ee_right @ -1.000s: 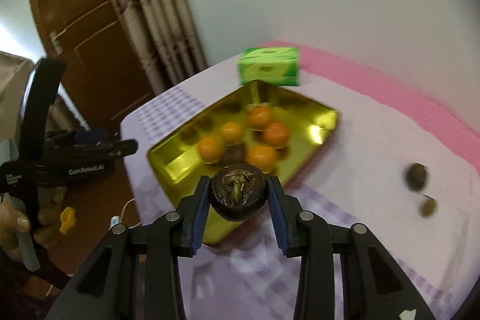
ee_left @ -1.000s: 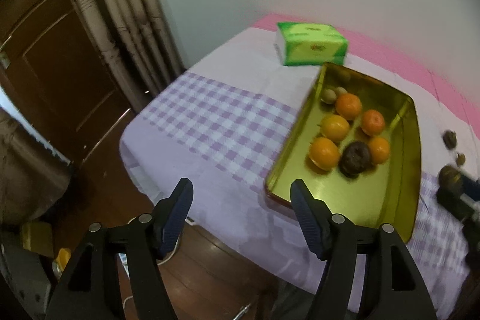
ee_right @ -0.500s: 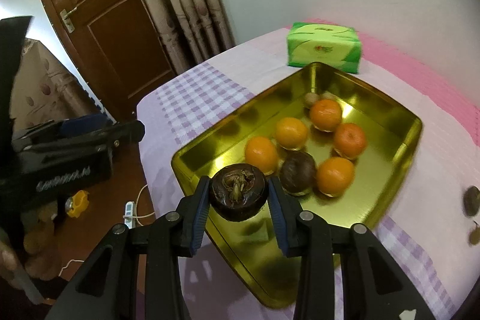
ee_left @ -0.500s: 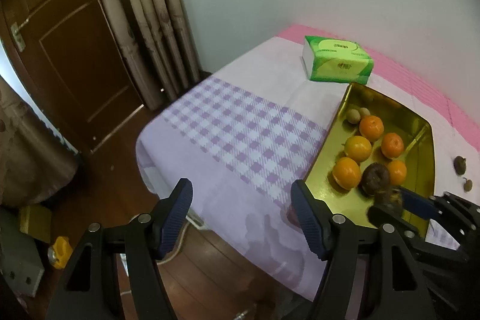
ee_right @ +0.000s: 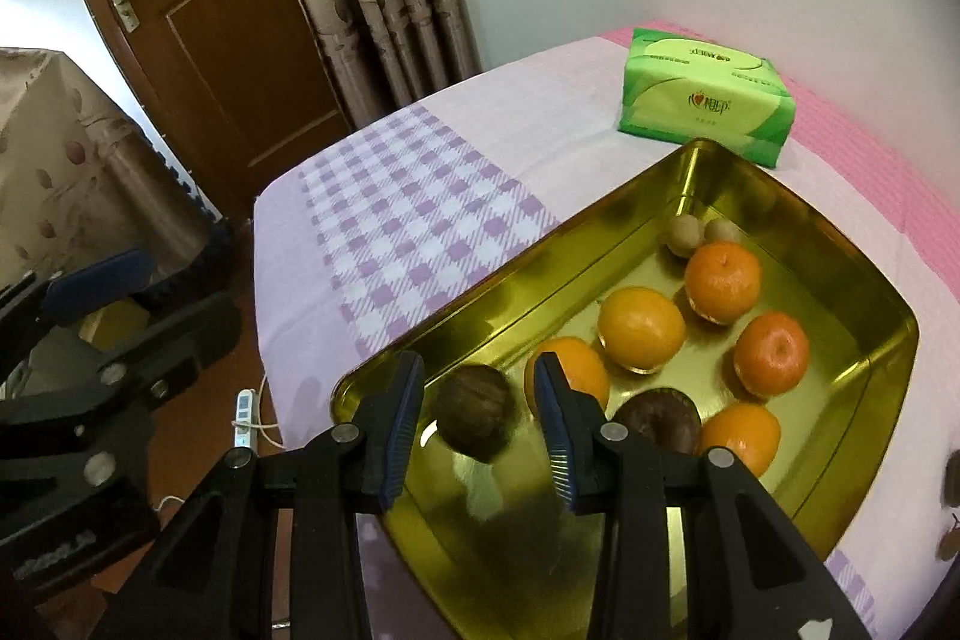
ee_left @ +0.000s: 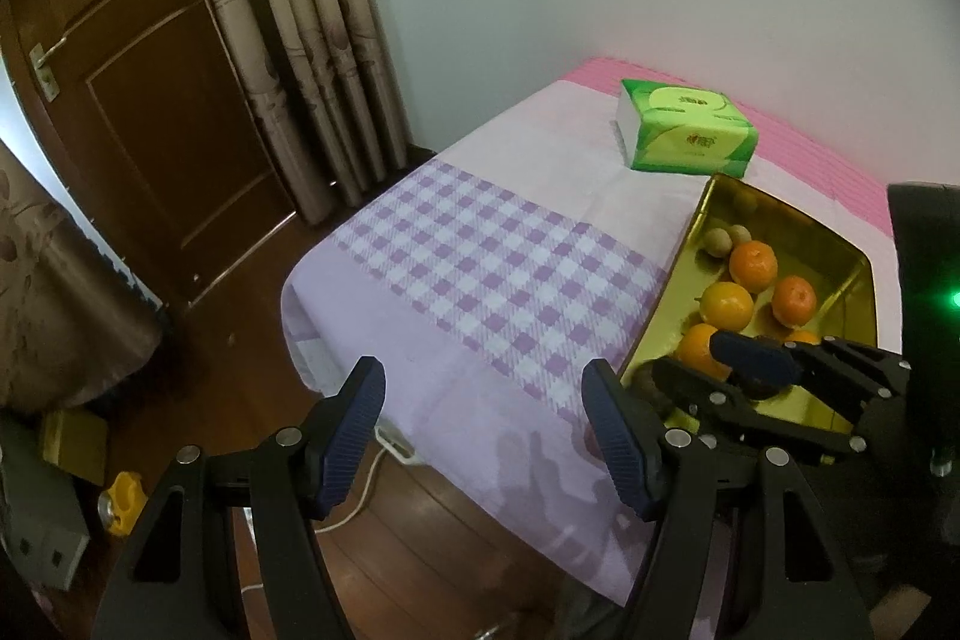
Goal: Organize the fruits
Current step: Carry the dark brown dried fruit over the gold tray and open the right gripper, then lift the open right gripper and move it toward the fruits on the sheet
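Fruit [ee_right: 953, 514] at the right wrist view's edge was cut off and too blurred to identify. In the left wrist view the right hand-held gripper [ee_left: 699, 370] hid much of the gold tray [ee_left: 678, 274]. Its jaws [ee_right: 477, 418] stood slightly apart around a dark round fruit [ee_right: 473, 419] sitting in the tray's near corner [ee_right: 366, 388], pads apparently clear of it. The left hand-held gripper [ee_left: 483, 436] hung open and empty over the checked surface's [ee_left: 480, 268] edge. Five oranges [ee_right: 642, 329], a second dark fruit [ee_right: 659, 423] and two small pale fruits [ee_right: 684, 235] lay in the tray; one green tissue pack [ee_right: 705, 94] sat beyond.
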{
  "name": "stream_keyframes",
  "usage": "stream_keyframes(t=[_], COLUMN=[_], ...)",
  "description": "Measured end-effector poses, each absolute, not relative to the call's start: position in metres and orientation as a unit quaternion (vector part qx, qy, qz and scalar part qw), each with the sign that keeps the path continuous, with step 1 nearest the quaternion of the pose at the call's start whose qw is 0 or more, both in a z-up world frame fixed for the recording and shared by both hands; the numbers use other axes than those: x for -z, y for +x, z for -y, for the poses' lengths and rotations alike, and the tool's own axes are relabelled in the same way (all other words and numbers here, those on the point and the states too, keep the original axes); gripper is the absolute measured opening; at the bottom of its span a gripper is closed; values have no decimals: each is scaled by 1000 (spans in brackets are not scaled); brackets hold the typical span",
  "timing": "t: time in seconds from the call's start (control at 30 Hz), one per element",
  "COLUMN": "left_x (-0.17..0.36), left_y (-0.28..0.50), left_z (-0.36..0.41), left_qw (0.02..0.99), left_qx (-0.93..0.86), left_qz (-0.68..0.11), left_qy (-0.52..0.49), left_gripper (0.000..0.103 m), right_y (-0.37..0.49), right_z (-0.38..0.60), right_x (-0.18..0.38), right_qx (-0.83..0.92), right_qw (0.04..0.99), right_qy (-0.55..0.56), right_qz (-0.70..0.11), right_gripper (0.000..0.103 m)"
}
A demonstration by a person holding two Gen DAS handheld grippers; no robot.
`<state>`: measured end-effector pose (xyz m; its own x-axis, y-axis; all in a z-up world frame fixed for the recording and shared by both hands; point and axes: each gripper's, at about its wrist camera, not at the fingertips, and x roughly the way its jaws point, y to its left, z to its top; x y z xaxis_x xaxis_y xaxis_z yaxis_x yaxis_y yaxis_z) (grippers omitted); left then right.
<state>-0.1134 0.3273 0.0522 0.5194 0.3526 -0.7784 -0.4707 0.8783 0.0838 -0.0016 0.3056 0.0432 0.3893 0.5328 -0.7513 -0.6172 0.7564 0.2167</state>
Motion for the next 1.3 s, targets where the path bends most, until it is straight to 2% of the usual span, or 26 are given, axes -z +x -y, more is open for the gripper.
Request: stream_keyframes(t=[0.13,0.27,0.43,0.77,1.0,1.3], left_x=[-51,-51,-51,-54,-54,-51], left_y=[-113,-114,-113,-113,-113,-111], left_z=[-327,-326,-319,-302,-291,-277], left_qw=[868,869,871,878,879,880], left_qx=[-235,-233,-228,-221,-219,-218], left_qz=[-432,-432,-432,-424,-423,-420], left_qy=[-65,-62,-51,-22,-2,30], left_gripper=[69,69,69,69,72,76], right_y=[4,1,-14,-59,-77,-89], right_z=[-294,-264,-209,-86,11,70], right_x=[-48,-65,-76,-28,1,18], right_qx=[-339,-326,-292,-148,-31,32], right_qw=[842,863,885,908,907,907], right_qy=[-22,10,42,36,89,117], right_qz=[-419,-386,-361,-390,-410,-404], right_gripper=[39,48,55,60,64,70])
